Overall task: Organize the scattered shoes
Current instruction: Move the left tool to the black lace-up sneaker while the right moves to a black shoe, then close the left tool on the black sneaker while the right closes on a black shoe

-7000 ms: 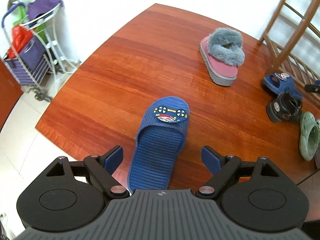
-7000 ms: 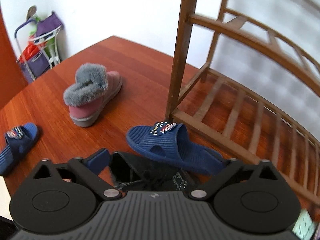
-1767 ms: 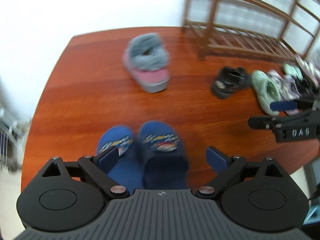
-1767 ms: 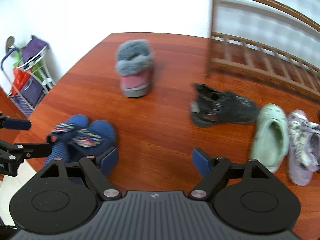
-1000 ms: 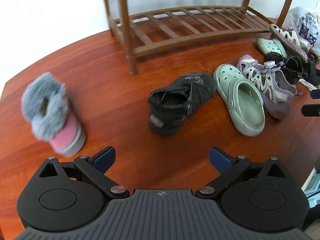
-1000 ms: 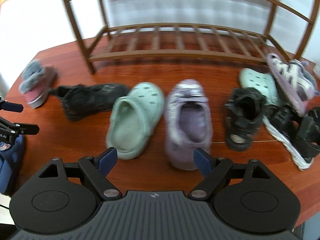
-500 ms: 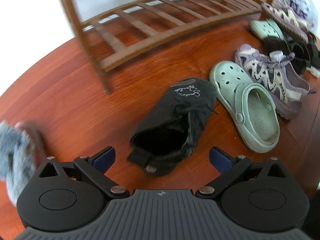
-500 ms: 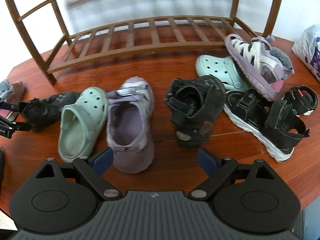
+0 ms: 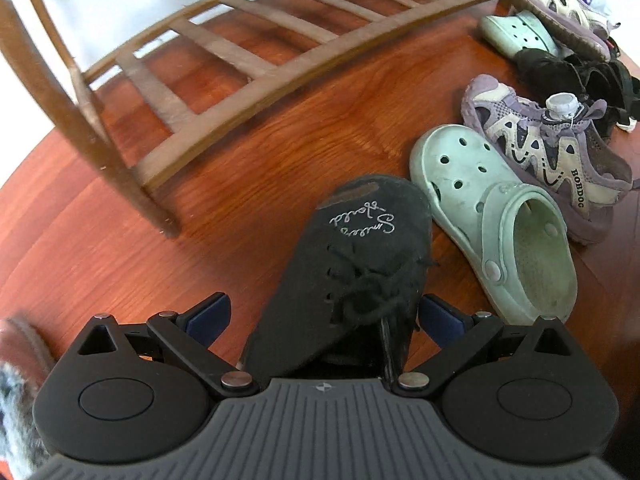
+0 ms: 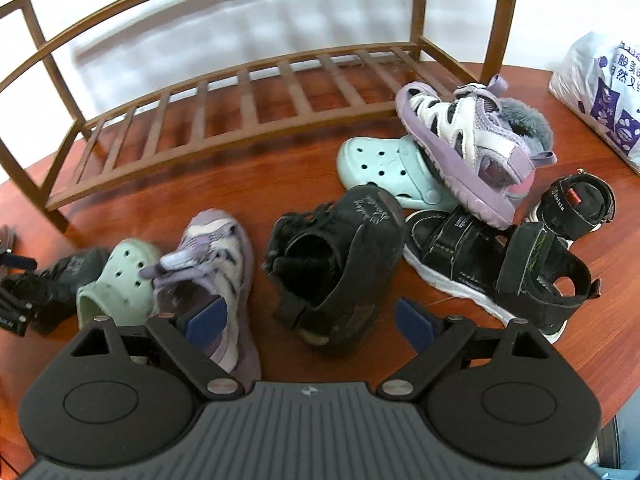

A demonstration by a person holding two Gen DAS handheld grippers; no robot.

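The left gripper [image 9: 322, 312] is standing with its blue-padded fingers apart, straddling the heel end of a black lace-up fleece-lined boot with silver script on its toe [image 9: 352, 256]; neither pad is visibly pressing on it. The boot is lying on the red-brown wooden floor [image 9: 80, 240], its long axis running away from the gripper and slightly rightward, toe pointing towards the low slatted wooden shoe rack [image 9: 224, 64], just beside a mint-green perforated clog [image 9: 492, 220]. The right gripper [image 10: 310, 320] is likewise holding its fingers apart and empty, facing a second black boot with its dark opening turned up [image 10: 340, 256], which is lying just ahead of it, axis tilting up-right, heel nearest. Each gripper is therefore nearer to its own boot. The rack's slats are showing bare in both views. Judgement: closing across the heel is what a lift here would call for.
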